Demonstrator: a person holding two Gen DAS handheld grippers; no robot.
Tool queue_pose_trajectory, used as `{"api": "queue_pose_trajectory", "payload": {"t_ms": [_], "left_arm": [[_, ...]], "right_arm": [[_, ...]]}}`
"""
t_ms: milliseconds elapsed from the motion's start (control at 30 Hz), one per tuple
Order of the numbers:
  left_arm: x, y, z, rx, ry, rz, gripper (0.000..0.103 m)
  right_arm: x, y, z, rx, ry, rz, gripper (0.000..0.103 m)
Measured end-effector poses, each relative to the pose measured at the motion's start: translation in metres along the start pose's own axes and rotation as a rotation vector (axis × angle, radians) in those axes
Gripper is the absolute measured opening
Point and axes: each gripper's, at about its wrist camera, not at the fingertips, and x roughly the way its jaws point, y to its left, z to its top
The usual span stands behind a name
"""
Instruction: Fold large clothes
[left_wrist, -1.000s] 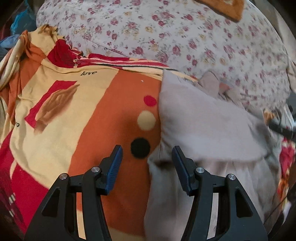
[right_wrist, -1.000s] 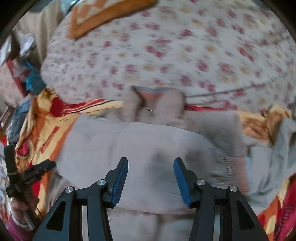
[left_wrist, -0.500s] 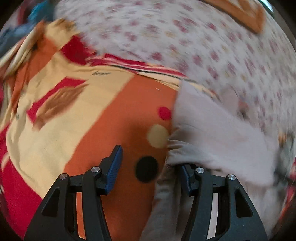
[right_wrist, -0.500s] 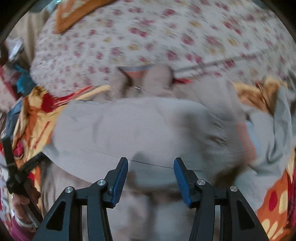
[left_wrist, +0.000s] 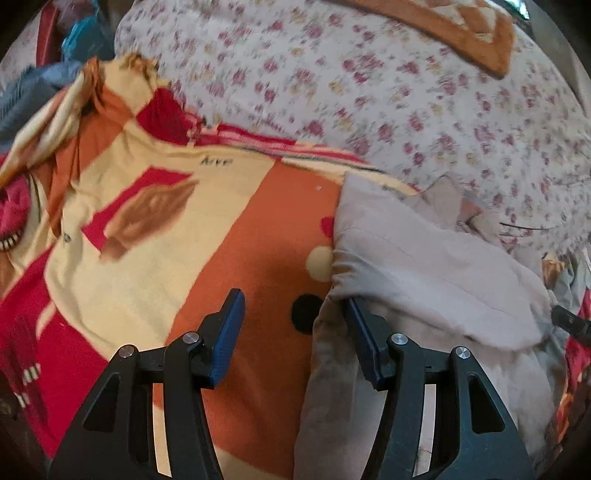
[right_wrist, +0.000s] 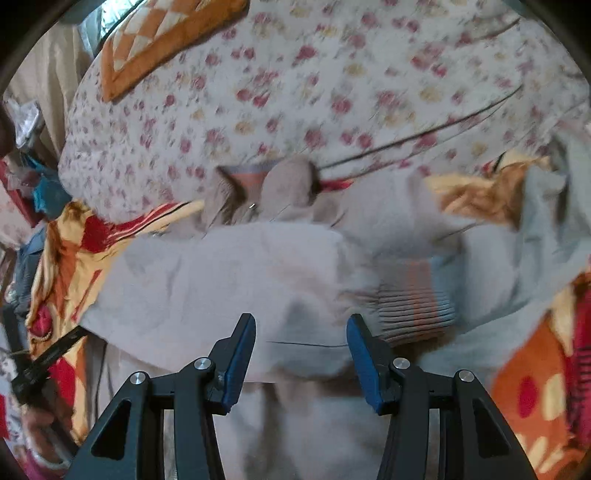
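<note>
Garment: a pale grey-beige sweater (right_wrist: 229, 280), folded over itself, with a ribbed cuff (right_wrist: 413, 306) striped in orange and blue at its right and the collar (right_wrist: 258, 184) at the far edge; soft creases, some blur.
Where: it lies on the blanket (left_wrist: 155, 251), just before the floral quilt (left_wrist: 369, 92); in the left view it fills the right side.
Left gripper (left_wrist: 291, 314): jaws apart, nothing clamped; the right pad sits tucked under the sweater's folded left edge, the left pad over bare blanket.
Right gripper (right_wrist: 301, 343): jaws apart, released, over the sweater's near fold; whether the pads touch the cloth I cannot tell.
Surface: blanket in orange, cream and red, with dots and a small written word.
Room: a quilted orange cushion (right_wrist: 159, 40) on the quilt; heaped clothes (left_wrist: 33, 92) at far left; a light blue-grey garment (right_wrist: 546, 229) at right.
</note>
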Motion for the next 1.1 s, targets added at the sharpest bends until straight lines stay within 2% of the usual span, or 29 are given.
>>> {"api": "queue_pose_trajectory", "payload": {"t_ms": [100, 233, 300, 367, 433, 533, 633, 800, 900, 1100], "left_arm": [[-0.021, -0.007, 0.001, 0.021, -0.056, 0.02, 0.056], [-0.038, -0.011, 0.006, 0.046, -0.099, 0.021, 0.056], [-0.038, -0.015, 0.009, 0.052, -0.09, 0.006, 0.056], [-0.033, -0.02, 0.01, 0.049, -0.075, -0.009, 0.056], [-0.023, -0.03, 0.01, 0.05, -0.046, -0.023, 0.056], [-0.009, -0.049, 0.007, 0.083, -0.006, -0.029, 0.056], [0.003, -0.064, 0.004, 0.124, 0.014, -0.024, 0.056], [0.016, -0.077, 0.003, 0.142, 0.026, -0.015, 0.056], [0.02, -0.081, 0.003, 0.158, 0.024, 0.0, 0.056], [0.034, -0.082, 0.002, 0.174, 0.047, 0.026, 0.056]], "right_arm": [[-0.001, -0.003, 0.003, 0.009, -0.015, -0.013, 0.049], [-0.011, -0.007, 0.006, 0.051, -0.056, 0.034, 0.049], [0.001, -0.006, 0.006, 0.02, -0.027, -0.037, 0.049], [0.023, -0.012, 0.001, 0.01, 0.049, -0.096, 0.049], [0.043, -0.02, -0.006, 0.02, 0.102, -0.106, 0.05], [0.034, -0.014, -0.007, -0.036, 0.085, -0.101, 0.049], [0.013, -0.017, -0.003, -0.017, 0.055, -0.062, 0.049], [-0.006, -0.018, 0.002, -0.015, 0.016, -0.056, 0.049], [-0.007, -0.018, 0.004, -0.003, 0.004, -0.05, 0.049], [0.019, -0.019, 0.0, -0.004, 0.045, -0.076, 0.049]]}}
